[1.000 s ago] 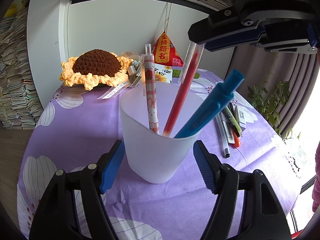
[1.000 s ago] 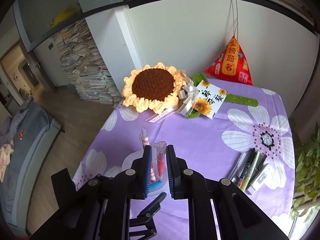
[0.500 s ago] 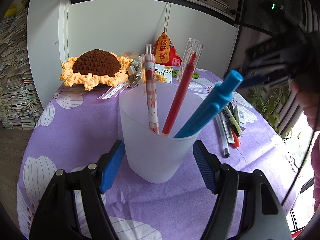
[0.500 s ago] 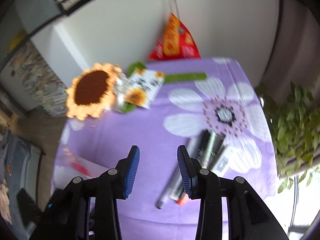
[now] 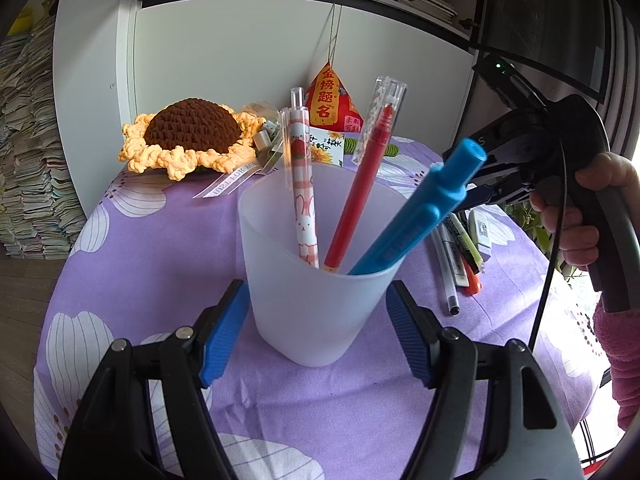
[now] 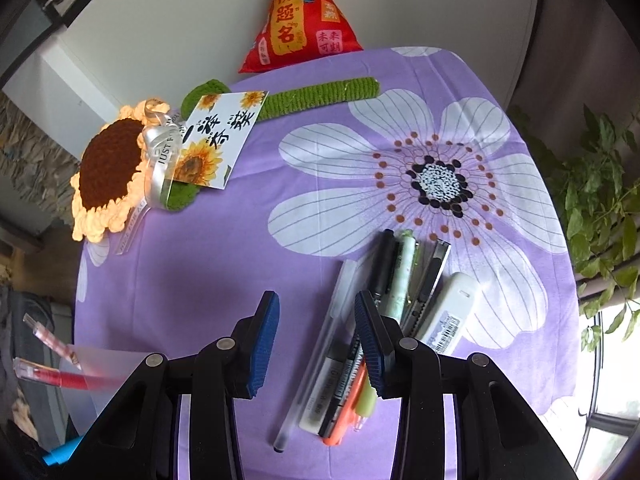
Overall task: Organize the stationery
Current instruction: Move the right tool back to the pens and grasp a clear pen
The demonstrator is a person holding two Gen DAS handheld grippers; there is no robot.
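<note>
Purple tablecloth [image 6: 280, 280] with white flowers; frosted white cup [image 5: 316, 304] holds red pen [image 5: 356, 204], blue pen [image 5: 420, 220]

black gripper frames [image 6: 316, 344], ribbed blue pads [image 6: 264, 340], pink fuzzy sleeve [image 5: 616, 344]

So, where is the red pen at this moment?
The red pen stands tilted in the frosted cup in the left wrist view, between the pink rabbit pen and the blue pen.

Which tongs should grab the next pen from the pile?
The right tongs. They hang open and empty right over the pens, while the left tongs are busy around the cup.
</note>
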